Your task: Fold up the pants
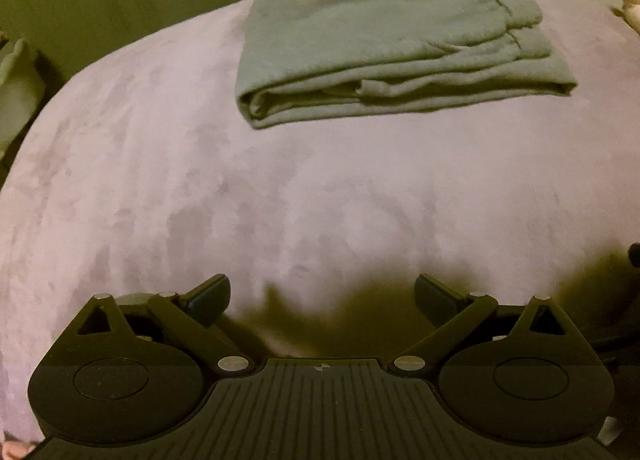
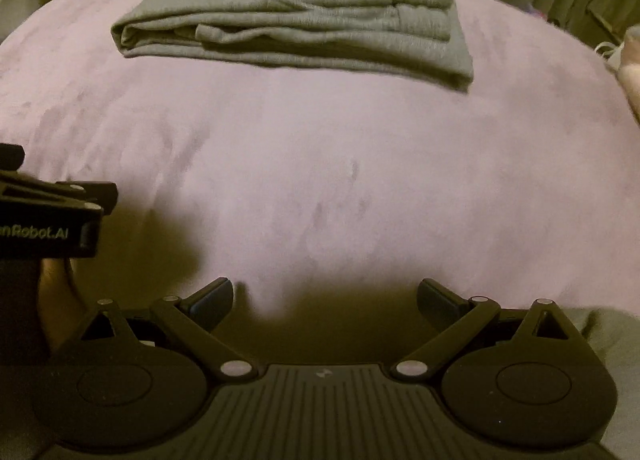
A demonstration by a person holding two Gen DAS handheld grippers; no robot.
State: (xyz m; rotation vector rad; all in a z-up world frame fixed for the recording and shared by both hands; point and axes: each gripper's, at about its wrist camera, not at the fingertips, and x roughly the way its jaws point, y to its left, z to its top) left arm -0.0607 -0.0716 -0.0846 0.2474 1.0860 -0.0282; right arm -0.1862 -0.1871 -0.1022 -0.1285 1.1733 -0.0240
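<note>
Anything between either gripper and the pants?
Nothing visible. Only bare pink bedcover lies between the open left gripper, the open right gripper and the folded grey pants farther along it.

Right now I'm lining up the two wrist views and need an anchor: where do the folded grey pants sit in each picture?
Left wrist view: the folded pants lie at upper centre-right, waistband toward the top right, on the pink bedspread.
Right wrist view: the folded pants lie at top centre, slightly left, cut off by the top edge.
Shared landmark: the rolled fold at the bundle's near-left corner.
</note>
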